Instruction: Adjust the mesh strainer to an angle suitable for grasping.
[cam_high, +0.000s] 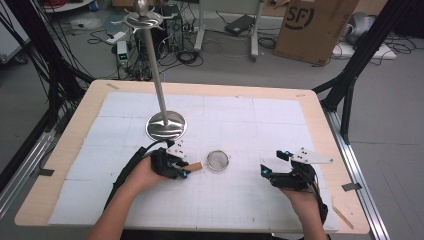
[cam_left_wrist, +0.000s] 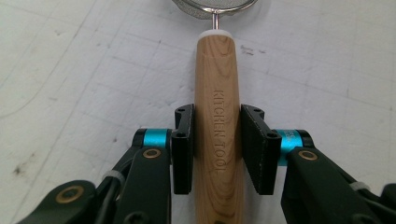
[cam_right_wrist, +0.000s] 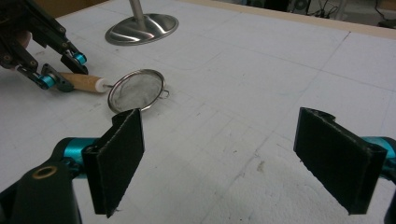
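The left gripper (cam_left_wrist: 217, 149) is clamped across the sieve (cam_high: 218, 160) handle (cam_left_wrist: 218, 135), whose long axis runs to 12 o'clock. The right gripper (cam_right_wrist: 233, 163), jaws apart and empty, sits at the sieve's 3 o'clock, well apart.

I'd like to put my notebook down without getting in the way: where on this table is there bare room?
The far right of the mat, beyond the right gripper, is bare. So is the near middle strip between the forearms. It is crowded around the stand's base, the strainer and the left gripper.
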